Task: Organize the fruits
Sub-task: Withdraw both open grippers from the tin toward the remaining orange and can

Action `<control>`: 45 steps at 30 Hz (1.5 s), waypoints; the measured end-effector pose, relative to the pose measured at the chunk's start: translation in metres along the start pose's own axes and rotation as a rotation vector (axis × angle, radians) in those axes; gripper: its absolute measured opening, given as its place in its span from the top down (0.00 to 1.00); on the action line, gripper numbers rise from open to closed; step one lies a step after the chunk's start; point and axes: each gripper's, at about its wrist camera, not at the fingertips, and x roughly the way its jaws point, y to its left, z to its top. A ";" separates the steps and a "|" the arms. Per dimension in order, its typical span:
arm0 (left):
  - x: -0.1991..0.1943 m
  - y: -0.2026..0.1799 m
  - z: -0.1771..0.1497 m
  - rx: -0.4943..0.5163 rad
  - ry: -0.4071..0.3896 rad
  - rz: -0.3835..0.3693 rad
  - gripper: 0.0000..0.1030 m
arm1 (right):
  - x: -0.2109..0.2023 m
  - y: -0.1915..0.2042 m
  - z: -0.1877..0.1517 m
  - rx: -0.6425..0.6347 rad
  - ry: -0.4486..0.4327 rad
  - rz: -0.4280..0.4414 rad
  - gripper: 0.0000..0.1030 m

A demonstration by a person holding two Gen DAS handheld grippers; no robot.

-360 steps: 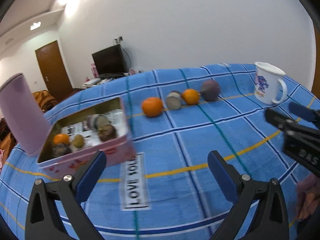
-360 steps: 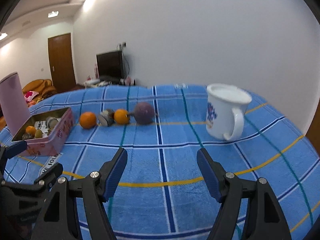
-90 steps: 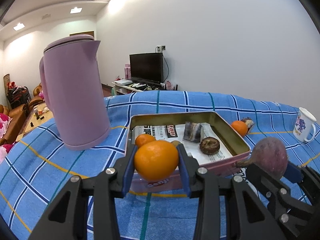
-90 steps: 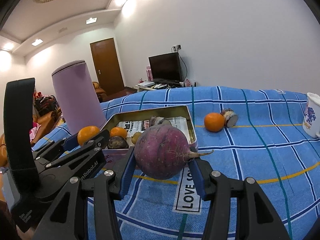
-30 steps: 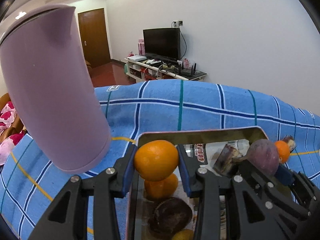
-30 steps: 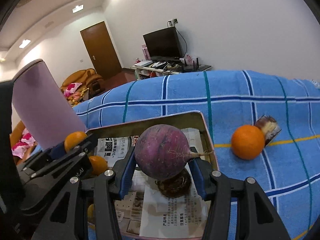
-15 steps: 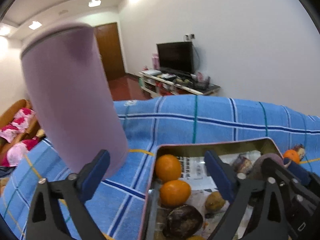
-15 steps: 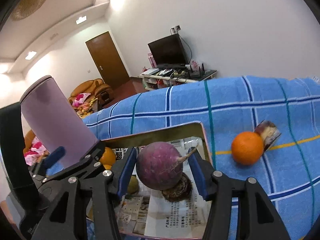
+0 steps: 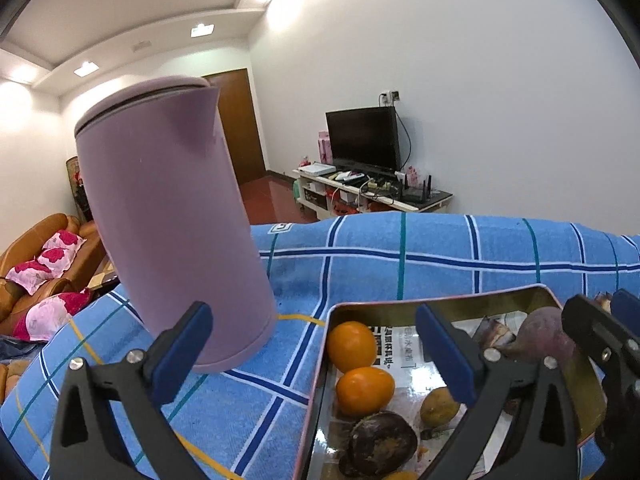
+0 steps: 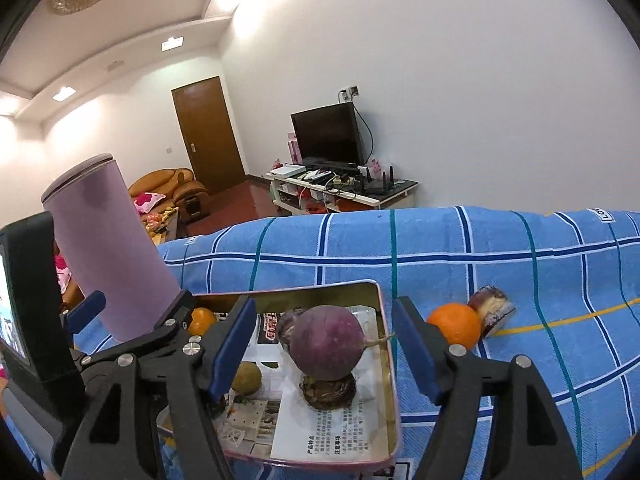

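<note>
A pink tin box [image 9: 320, 360] [image 10: 390, 364] lined with newspaper sits on the blue checked cloth. It holds two oranges [image 9: 351, 346] [image 9: 364, 385], a small yellow-brown fruit [image 9: 439, 406] and a dark round fruit [image 9: 382, 443]. My left gripper [image 9: 316, 360] is open and empty over the box's left edge. My right gripper [image 10: 324, 344] is open. The purple radish [image 10: 326, 348] lies between its jaws, free of both, on a dark fruit [image 10: 329, 391] in the box. An orange [image 10: 454, 326] and a cut dark fruit [image 10: 490, 310] lie on the cloth to the right.
A tall lilac jug [image 9: 172, 240] [image 10: 104, 256] stands on the cloth just left of the box. The cloth's far edge drops off toward a TV stand [image 10: 340, 188] and a sofa.
Both grippers opened. The left one dropped its orange into the box about half a second ago. The right one has just let go of the radish, which now rests in the box.
</note>
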 end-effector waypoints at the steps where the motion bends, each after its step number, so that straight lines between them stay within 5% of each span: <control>1: 0.000 0.000 0.000 0.001 -0.001 -0.006 0.00 | -0.001 -0.001 0.000 0.003 0.000 0.002 0.30; 24: -0.033 -0.013 -0.016 -0.043 -0.063 -0.027 0.00 | -0.021 -0.040 -0.012 0.049 -0.017 -0.096 0.30; 38: -0.081 -0.073 -0.030 0.124 -0.091 -0.143 0.00 | -0.041 -0.100 -0.023 0.080 0.023 -0.197 0.31; 45: -0.087 -0.103 -0.029 0.231 -0.081 -0.234 0.00 | -0.028 -0.147 -0.023 0.188 0.117 -0.140 0.31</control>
